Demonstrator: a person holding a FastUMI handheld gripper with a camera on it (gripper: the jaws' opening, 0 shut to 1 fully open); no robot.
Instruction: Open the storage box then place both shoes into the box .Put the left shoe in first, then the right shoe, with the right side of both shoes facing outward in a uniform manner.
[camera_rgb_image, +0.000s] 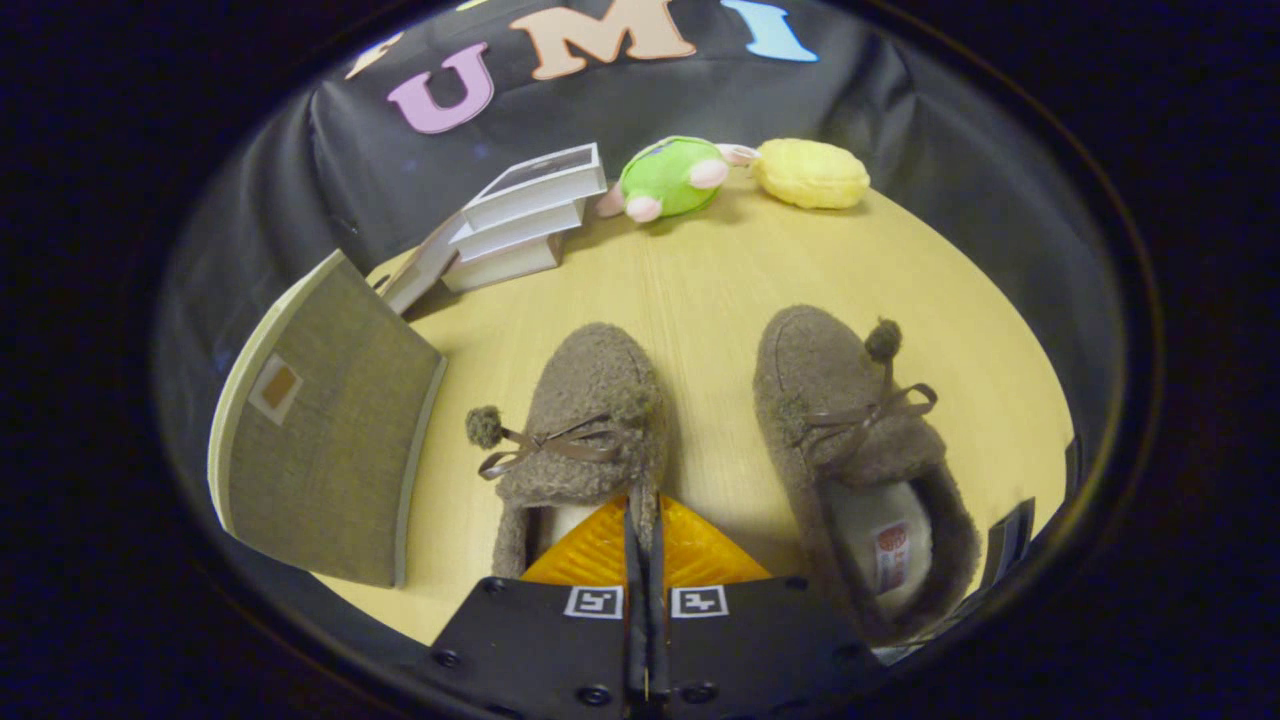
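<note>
Pinching the left shoe's (590, 420) wall, gripper (644, 520) fingers closed.

The light was dim and warm. Things bent at the edges, and the shoes (590, 420) cast soft shadows.

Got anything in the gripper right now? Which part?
Yes: the gripper is shut on the left shoe, pinching the rim of its opening on the side nearest the right shoe.
</note>
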